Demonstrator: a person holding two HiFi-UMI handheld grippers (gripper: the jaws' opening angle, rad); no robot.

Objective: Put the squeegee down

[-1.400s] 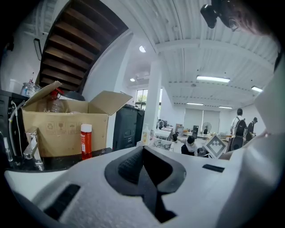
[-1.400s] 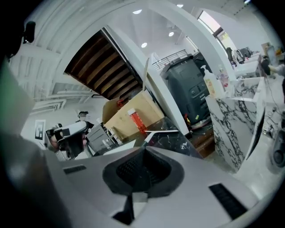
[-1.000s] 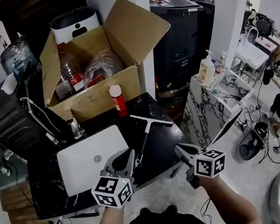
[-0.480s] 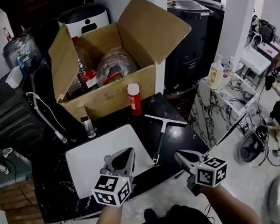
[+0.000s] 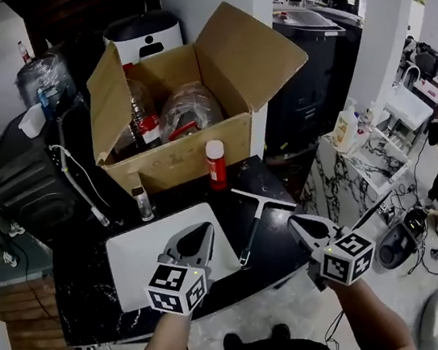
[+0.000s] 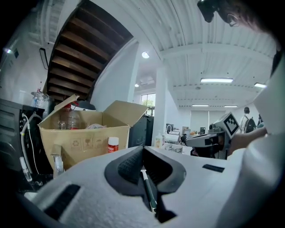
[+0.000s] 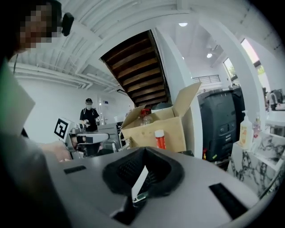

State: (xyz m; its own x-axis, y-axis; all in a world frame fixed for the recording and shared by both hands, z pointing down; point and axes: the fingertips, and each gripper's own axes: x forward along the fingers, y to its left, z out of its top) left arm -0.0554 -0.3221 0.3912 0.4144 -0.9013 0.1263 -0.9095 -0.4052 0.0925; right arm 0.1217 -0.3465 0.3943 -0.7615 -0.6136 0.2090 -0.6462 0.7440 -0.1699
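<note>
Black stone counter (image 5: 82,296) carried the squeegee (image 5: 251,226), lying flat just right of the white sink (image 5: 134,264) and touching neither tool; my left gripper (image 5: 201,231) and right gripper (image 5: 298,223) hung nearby, jaws together on nothing, so I judged the put-down done.

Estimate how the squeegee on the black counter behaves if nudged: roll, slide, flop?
The squeegee probably won't roll: its crossbar head lies flat on the counter. Its thin handle looks rigid and light, so it would likely slide or pivot on that glossy top.
</note>
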